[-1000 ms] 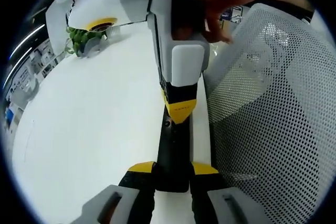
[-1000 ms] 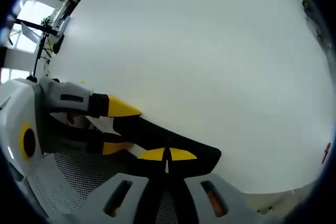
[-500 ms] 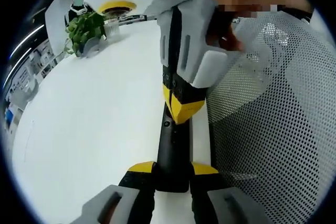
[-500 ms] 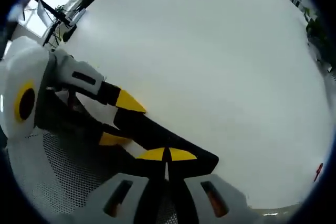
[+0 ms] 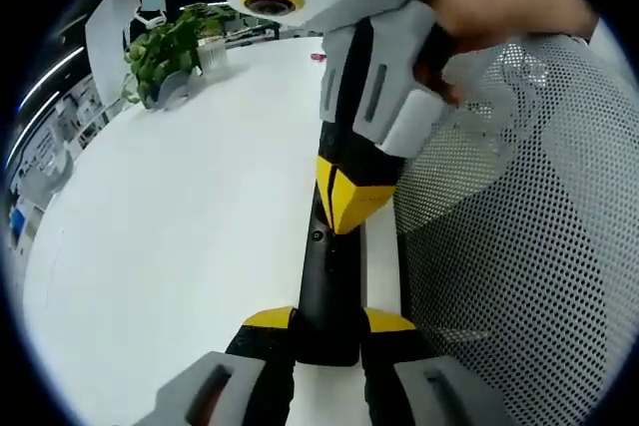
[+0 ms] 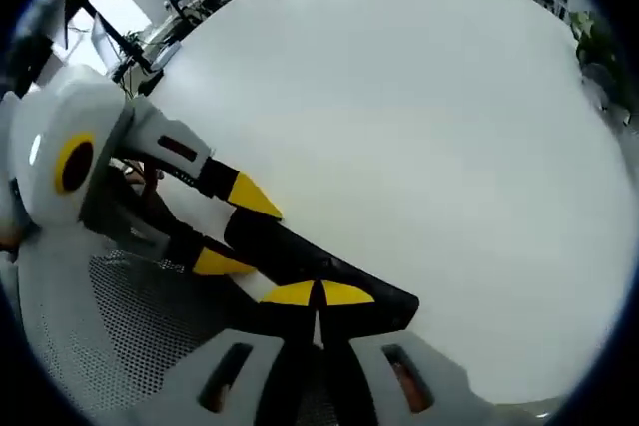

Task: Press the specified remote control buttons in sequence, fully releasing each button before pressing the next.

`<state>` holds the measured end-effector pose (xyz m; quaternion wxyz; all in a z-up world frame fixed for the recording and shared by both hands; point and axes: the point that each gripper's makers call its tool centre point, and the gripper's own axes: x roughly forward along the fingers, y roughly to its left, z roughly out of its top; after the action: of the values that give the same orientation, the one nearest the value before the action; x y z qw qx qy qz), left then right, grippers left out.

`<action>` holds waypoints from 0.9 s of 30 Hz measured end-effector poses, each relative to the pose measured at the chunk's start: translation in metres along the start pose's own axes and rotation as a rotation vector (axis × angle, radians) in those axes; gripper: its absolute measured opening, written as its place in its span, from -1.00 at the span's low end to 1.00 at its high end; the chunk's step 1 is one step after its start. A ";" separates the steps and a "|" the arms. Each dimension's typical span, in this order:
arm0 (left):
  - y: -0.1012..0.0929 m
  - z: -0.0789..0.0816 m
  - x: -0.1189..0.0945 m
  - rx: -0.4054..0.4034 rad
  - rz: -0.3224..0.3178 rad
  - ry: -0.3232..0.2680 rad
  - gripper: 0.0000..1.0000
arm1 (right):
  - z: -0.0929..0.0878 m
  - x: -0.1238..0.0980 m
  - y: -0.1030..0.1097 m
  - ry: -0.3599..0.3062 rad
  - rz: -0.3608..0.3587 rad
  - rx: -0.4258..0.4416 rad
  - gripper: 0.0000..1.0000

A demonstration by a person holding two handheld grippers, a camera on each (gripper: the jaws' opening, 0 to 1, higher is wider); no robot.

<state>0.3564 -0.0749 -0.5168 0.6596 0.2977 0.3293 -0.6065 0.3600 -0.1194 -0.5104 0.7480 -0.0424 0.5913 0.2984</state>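
On the white table (image 5: 170, 236), the left tool (image 5: 329, 321) pinches a slim black remote (image 5: 327, 291); the right tool's (image 6: 318, 295) tips press together on it.

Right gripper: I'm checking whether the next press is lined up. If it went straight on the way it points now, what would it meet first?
The black remote control, it seems. The right gripper has its shut tips on or just above it, while the left gripper clamps its other end. Contact can't be confirmed.
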 end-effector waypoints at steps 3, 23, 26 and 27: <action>0.000 0.000 0.000 -0.001 0.001 0.000 -0.50 | -0.001 -0.001 0.001 0.000 -0.003 0.007 -1.00; 0.000 0.000 0.000 -0.001 0.000 0.000 -0.50 | 0.006 0.002 0.005 -0.039 -0.025 -0.030 -1.00; 0.000 0.000 0.000 0.000 -0.001 0.002 -0.50 | 0.006 0.002 0.005 -0.039 -0.029 -0.041 -1.00; 0.000 0.000 0.000 0.001 -0.001 0.003 -0.50 | 0.006 0.002 0.005 -0.040 -0.025 -0.033 -1.00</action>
<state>0.3560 -0.0749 -0.5166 0.6588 0.2988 0.3300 -0.6064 0.3631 -0.1125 -0.5087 0.7626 -0.0560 0.5706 0.2994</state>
